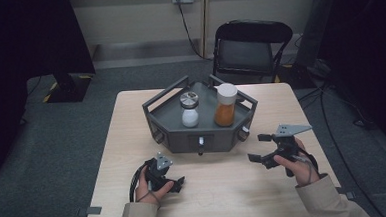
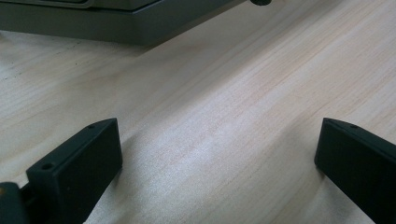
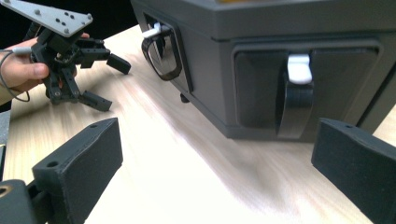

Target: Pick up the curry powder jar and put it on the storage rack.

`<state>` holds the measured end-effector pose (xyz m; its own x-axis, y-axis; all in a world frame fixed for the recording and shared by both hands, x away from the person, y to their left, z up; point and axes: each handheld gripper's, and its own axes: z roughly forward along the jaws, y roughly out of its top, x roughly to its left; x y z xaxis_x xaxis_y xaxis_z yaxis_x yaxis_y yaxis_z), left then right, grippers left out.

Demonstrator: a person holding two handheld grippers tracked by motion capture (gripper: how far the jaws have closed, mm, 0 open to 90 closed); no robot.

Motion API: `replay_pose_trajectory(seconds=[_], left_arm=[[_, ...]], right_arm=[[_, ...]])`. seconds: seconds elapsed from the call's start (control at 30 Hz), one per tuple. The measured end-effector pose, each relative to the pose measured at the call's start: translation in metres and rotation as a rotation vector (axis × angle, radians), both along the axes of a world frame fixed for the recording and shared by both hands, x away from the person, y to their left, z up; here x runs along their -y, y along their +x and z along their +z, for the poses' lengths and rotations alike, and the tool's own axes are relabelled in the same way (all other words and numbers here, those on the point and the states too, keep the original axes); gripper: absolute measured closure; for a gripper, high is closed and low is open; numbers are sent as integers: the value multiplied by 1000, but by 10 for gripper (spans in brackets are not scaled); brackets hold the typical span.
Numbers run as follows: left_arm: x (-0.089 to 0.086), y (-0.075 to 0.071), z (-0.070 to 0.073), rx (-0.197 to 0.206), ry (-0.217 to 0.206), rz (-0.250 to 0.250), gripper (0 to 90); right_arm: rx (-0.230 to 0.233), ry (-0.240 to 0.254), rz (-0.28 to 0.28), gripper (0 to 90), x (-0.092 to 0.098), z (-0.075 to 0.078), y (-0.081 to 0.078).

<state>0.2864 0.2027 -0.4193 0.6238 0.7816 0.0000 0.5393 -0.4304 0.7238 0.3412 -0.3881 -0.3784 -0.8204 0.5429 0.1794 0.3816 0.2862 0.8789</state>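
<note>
While both jaws gape empty, the left gripper [image 1: 177, 183] and right gripper [image 1: 259, 148] hover near the grey tray [image 1: 202, 138] holding 2 jars.

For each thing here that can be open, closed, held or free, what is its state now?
Left tool: open, holding nothing, low over the table.
Right tool: open, holding nothing, near the tray's front right.
White-filled jar: upright in the grey tray, metal lid on.
Orange-filled jar: upright in the tray, white lid on.
Folding chair: unfolded, unoccupied.
</note>
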Motion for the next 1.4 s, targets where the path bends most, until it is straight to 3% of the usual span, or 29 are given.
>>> replay_pose_trajectory(seconds=[0.83, 1.4], left_arm=[[0, 0, 0, 0, 0, 0, 1], [0, 0, 0, 0, 0, 0, 1]], right_arm=[[-9, -12, 3, 10, 4, -26, -11], [-23, -77, 2, 10, 1, -35, -14]])
